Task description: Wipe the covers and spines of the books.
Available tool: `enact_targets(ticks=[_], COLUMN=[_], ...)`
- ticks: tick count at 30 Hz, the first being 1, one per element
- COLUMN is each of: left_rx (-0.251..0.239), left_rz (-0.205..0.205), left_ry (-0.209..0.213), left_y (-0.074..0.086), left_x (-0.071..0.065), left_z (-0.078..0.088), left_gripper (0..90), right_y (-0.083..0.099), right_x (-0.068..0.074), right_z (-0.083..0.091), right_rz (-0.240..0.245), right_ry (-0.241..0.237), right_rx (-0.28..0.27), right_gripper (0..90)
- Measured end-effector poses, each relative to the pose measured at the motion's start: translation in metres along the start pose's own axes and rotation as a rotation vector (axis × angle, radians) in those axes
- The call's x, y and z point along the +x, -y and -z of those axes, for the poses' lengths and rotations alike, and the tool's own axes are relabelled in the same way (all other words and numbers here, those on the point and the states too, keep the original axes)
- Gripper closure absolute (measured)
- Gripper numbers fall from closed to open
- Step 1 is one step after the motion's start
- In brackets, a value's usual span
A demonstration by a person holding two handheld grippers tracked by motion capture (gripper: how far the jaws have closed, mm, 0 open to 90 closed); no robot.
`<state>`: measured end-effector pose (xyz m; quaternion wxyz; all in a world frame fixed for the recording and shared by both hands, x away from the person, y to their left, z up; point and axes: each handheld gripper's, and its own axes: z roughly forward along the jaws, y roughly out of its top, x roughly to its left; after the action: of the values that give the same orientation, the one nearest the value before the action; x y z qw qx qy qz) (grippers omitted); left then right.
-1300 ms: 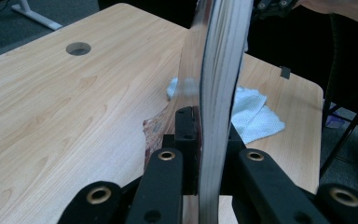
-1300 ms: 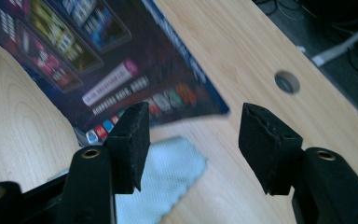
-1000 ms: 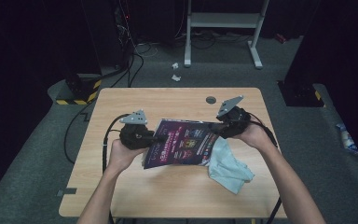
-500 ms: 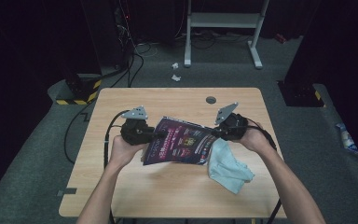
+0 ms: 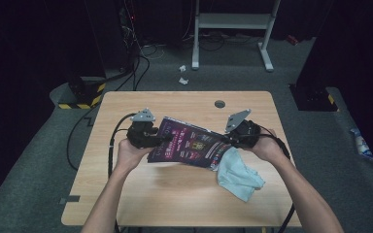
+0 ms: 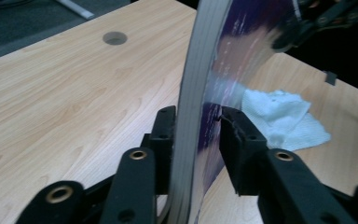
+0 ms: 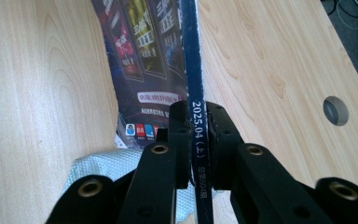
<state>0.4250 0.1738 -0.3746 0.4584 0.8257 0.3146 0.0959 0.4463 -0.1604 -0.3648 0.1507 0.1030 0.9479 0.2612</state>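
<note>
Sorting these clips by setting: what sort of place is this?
Probably a lab or recording room: a light wooden table with a cable hole on grey carpet, loose black cables and a white metal stand behind.

High view is looking forward and down from above the person's side, taking in the whole table (image 5: pixel 126 194); both gripper views are riding close, looking along their own jaws; all three are sharing the magazine (image 5: pixel 189 145) (image 6: pixel 191 116) (image 7: pixel 144 42) and cloth (image 5: pixel 238 177) (image 6: pixel 279 116) (image 7: pixel 102 163).

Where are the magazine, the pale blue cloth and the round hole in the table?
magazine (image 5: pixel 189 144), high view, middle of its dark cover
pale blue cloth (image 5: pixel 238 174), high view, centre of the crumpled cloth
round hole (image 5: pixel 219 103), high view, the grey hole near the table's far edge
</note>
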Motion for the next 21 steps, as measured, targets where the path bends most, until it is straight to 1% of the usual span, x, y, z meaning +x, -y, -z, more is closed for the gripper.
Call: enact_targets(ticks=[2,3,5,8,11,12,17,20,21], left_rx=[0.007,0.014,0.016,-0.003,0.0,-0.001,-0.001,0.011,0.016], left_rz=[0.005,0.014,0.029,0.053,0.076,0.084,0.118,0.124,0.129], left_ry=[-0.016,-0.028,-0.036,-0.054,-0.074,-0.073,-0.099,-0.125,-0.128], left_y=[0.0,0.001,0.002,0.006,0.012,0.013,0.018,0.023,0.026], left_x=[0.0,0.001,0.003,0.005,0.008,0.009,0.013,0.013,0.012], left_z=[-0.001,-0.002,-0.002,-0.002,-0.003,-0.003,-0.003,-0.004,-0.004], left_gripper=[61.2,59.2,54.1,48.6,45.3,44.4,41.4,40.4,40.0], right_y=[-0.001,-0.001,-0.002,-0.003,-0.001,0.0,0.003,0.005,0.005], right_x=[0.001,0.002,0.005,0.006,0.005,0.005,0.005,0.002,0.001], right_z=[0.002,0.003,0.006,0.011,0.016,0.018,0.023,0.026,0.027], right_rz=[0.014,0.015,0.023,0.021,0.004,0.001,-0.025,-0.06,-0.08], right_ry=[-0.001,0.0,-0.005,-0.012,-0.02,-0.018,-0.017,-0.027,-0.02], right_rx=[-0.007,-0.011,-0.02,-0.034,-0.045,-0.045,-0.04,-0.053,-0.052], right_gripper=[82.7,82.9,83.2,83.4,83.6,83.7,83.8,83.8,83.8])
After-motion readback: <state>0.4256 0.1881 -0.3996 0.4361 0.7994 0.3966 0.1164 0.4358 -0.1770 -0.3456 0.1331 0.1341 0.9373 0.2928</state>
